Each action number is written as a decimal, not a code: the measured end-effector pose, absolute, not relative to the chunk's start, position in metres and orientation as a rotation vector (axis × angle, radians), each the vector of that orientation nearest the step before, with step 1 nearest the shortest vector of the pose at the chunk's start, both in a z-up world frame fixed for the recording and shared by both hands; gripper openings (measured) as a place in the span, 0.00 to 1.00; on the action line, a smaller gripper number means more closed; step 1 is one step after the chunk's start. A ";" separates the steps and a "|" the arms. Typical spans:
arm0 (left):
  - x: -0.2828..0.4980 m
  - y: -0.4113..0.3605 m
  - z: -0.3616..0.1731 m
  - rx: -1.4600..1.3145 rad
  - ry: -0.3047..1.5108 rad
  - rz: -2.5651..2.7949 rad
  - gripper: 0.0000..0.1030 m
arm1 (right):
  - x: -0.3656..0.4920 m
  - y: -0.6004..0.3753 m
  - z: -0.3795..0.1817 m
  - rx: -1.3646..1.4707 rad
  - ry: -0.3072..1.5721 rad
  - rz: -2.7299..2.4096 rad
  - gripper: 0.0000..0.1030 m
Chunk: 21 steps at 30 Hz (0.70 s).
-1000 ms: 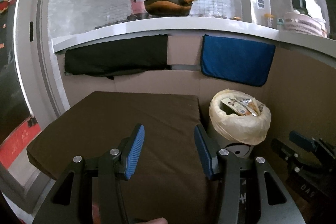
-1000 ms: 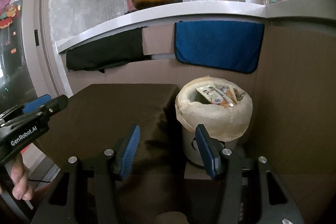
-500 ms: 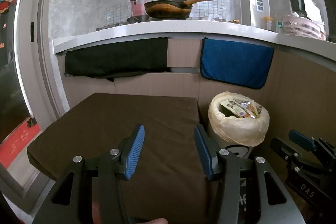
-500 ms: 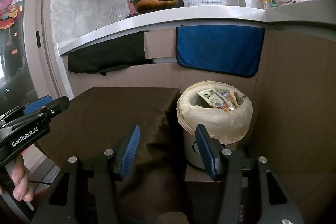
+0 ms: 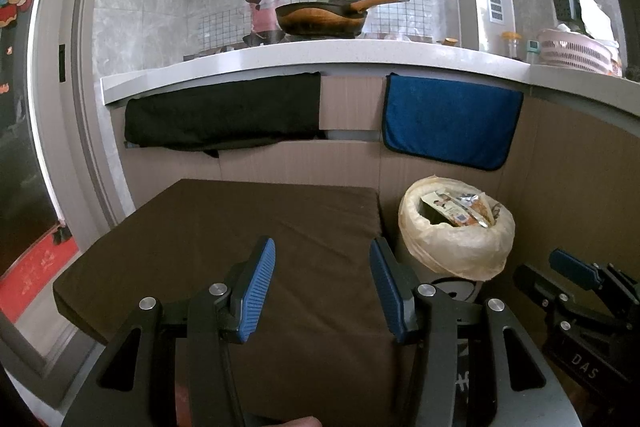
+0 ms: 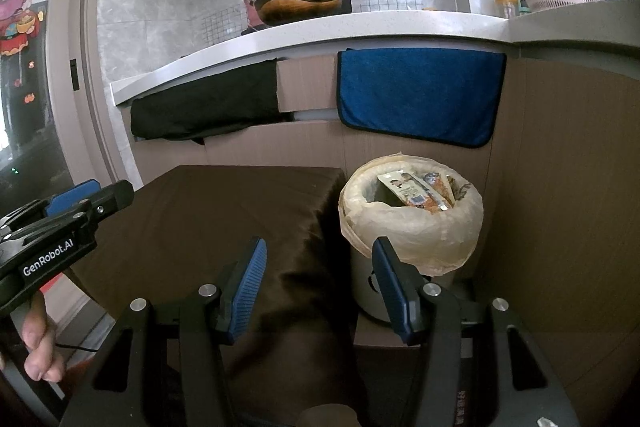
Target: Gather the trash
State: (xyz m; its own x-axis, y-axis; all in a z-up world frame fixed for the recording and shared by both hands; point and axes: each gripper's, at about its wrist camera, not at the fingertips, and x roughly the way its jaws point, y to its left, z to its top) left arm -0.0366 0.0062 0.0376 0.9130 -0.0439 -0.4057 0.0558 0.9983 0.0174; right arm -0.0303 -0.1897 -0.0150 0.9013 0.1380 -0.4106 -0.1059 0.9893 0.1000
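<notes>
A small bin with a cream liner bag (image 5: 460, 247) (image 6: 412, 227) stands right of the brown-covered table (image 5: 224, 239) (image 6: 208, 227). Snack wrappers (image 5: 456, 211) (image 6: 416, 191) lie inside the bin. My left gripper (image 5: 322, 283) is open and empty above the table's near right part. My right gripper (image 6: 320, 283) is open and empty, above the table's right edge and the bin's near side. The right gripper also shows at the lower right of the left wrist view (image 5: 572, 275). The left gripper shows at the left of the right wrist view (image 6: 72, 203).
Cardboard walls (image 5: 576, 187) close in behind and right of the bin. A black cloth (image 5: 224, 115) and a blue cloth (image 5: 448, 119) hang from the white counter (image 5: 320, 55). A wok (image 5: 320, 19) and a pink basket (image 5: 576, 51) sit on the counter.
Both grippers have drawn back and risen slightly; the bin and table appear a little farther and lower in both views. Both stay open and empty.
</notes>
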 end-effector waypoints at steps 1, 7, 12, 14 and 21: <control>-0.036 0.006 0.037 0.030 0.419 -0.051 0.49 | -0.030 -0.190 -0.015 0.078 0.432 0.126 0.51; -0.037 0.004 0.038 0.028 0.419 -0.049 0.49 | -0.031 -0.190 -0.014 0.076 0.430 0.123 0.51; -0.036 0.007 0.038 0.029 0.422 -0.049 0.49 | -0.031 -0.190 -0.014 0.079 0.433 0.119 0.51; -0.036 0.007 0.038 0.028 0.421 -0.050 0.49 | -0.032 -0.190 -0.013 0.080 0.434 0.113 0.51; -0.036 0.008 0.037 0.028 0.424 -0.050 0.49 | -0.034 -0.188 -0.013 0.083 0.435 0.110 0.51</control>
